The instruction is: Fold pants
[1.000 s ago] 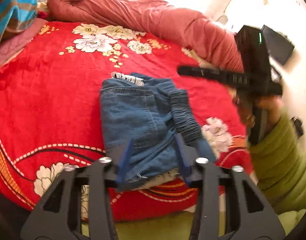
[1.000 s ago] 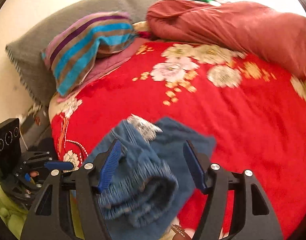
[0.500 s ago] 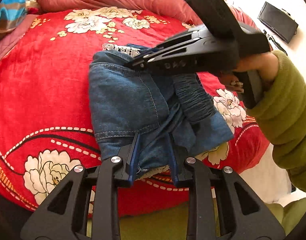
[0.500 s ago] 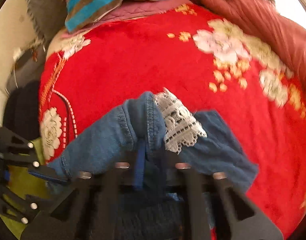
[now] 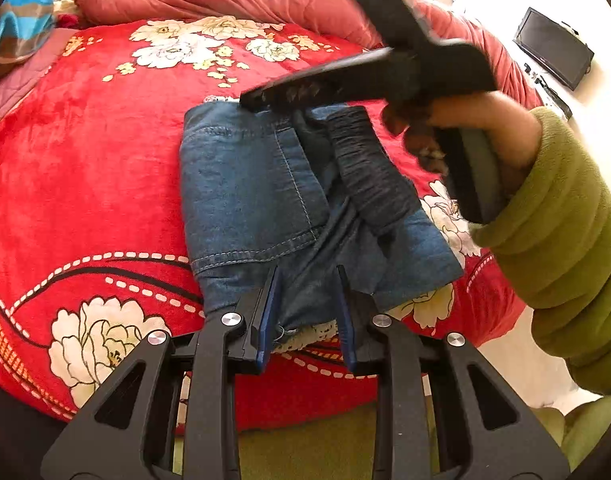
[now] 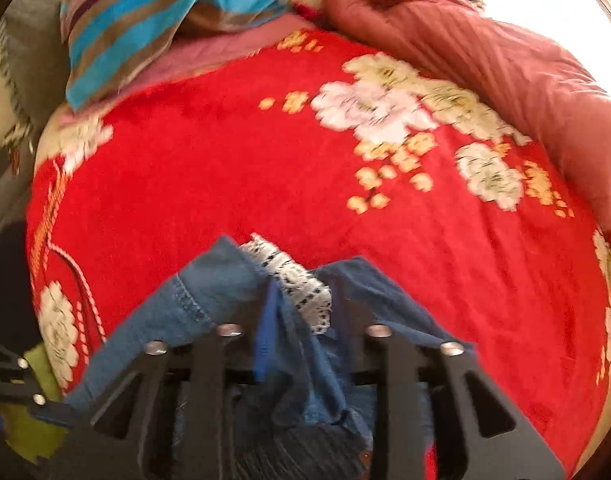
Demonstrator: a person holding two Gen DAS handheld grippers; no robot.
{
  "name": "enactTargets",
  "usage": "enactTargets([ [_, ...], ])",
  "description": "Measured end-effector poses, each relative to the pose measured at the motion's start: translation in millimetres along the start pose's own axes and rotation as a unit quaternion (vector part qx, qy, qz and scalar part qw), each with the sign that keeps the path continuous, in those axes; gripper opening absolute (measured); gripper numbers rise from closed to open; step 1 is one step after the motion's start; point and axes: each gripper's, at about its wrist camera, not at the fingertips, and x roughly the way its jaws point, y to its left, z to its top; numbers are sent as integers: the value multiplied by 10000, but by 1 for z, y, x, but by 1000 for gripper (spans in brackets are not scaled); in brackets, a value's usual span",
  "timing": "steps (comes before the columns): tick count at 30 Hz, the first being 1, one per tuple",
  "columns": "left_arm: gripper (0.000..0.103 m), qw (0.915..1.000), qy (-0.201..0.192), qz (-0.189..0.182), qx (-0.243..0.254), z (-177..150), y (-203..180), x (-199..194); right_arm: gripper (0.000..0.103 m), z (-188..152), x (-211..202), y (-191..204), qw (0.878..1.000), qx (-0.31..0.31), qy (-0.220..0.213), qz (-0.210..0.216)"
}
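Your left gripper [image 5: 307,304] is nearly closed, pinching the near hem of the folded jeans [image 5: 265,200]. Right gripper [image 6: 305,320] has just been opening; jaws part-open with denim and lace trim [image 6: 293,276] between them, grip unclear. Jeans lie on the red blanket [image 5: 85,160], near edge.

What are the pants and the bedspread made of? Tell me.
Pants: apparently blue denim, matte, with pale topstitched seams and white lace trim at the hem. Bedspread: looks like plush fleece, red with printed flowers, softly shiny nap.
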Motion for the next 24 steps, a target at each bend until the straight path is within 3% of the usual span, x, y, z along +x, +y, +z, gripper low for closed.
enactTargets([
  [7, 21, 10000, -17, 37, 35, -1, -3, -2, 68, -12, -60, -1, 9976, 174, -661, -46],
  [10, 21, 9999, -33, 75, 67, -2, -6, -4, 75, -24, -81, -2, 9962, 228, -839, -26],
  [18, 36, 9997, -142, 141, 115, -5, -12, -13, 80, -61, -119, -2, 9933, 285, -1119, -76],
  [24, 47, 9995, -276, 173, 14, -3, -11, -24, 80, -96, -127, -14, 9936, 538, -977, -192],
])
